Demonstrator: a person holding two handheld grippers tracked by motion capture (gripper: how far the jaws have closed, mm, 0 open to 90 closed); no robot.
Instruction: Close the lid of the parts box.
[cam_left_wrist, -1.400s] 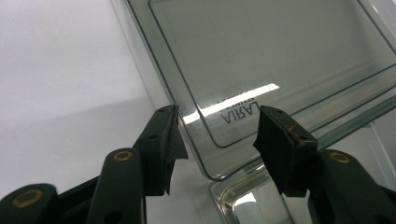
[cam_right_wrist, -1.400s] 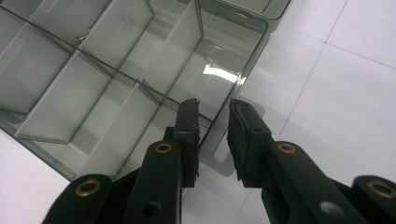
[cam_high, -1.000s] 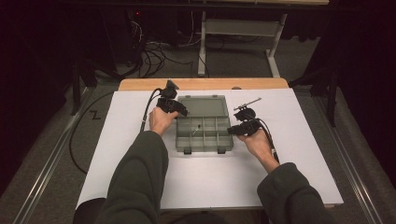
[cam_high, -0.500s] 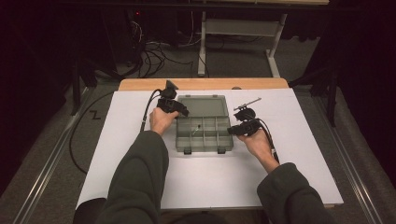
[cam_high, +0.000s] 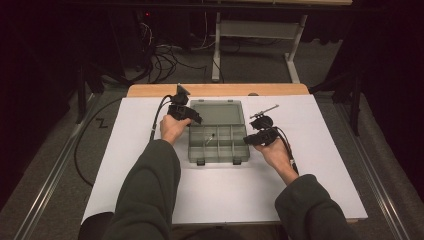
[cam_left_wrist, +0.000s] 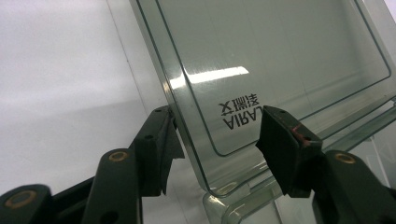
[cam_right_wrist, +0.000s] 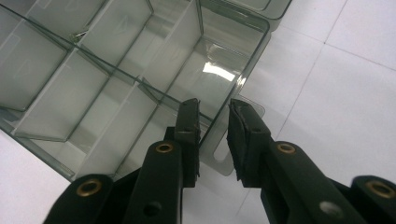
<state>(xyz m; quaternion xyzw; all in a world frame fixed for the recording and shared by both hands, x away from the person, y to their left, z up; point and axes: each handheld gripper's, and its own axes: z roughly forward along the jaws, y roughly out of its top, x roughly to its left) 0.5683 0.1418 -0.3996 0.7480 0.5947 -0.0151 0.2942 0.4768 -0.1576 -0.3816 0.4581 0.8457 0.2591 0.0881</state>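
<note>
Two hand-held grippers work a clear plastic compartment box (cam_high: 218, 141) lying open on the white table sheet (cam_high: 320, 170). Left gripper (cam_left_wrist: 217, 140): jaws straddle the near corner of the hinged lid (cam_left_wrist: 280, 60), the edge of the lid passing between them; the jaws have just been opening and then closing again, and the pads do not visibly press on the plastic, so this is an open straddle rather than a grip. Right gripper (cam_right_wrist: 214, 123): jaws set narrow across the outer side wall of the box tray (cam_right_wrist: 116, 88), close to a latch tab (cam_right_wrist: 233, 158) that projects just below the fingertips; one jaw lies inside the end compartment, the other outside, with a gap visible at the outer pad, so a firm hold cannot be confirmed. Ahead of the right gripper, beyond its jaws, a small metal tool (cam_high: 264, 110) lies on the sheet. Handling judgement: the box appears light, thin-walled, rigid and smooth, hence prone to slide on the sheet and to slip between pads; purchase is best taken on wall edges or lid rim, near corners.
</note>
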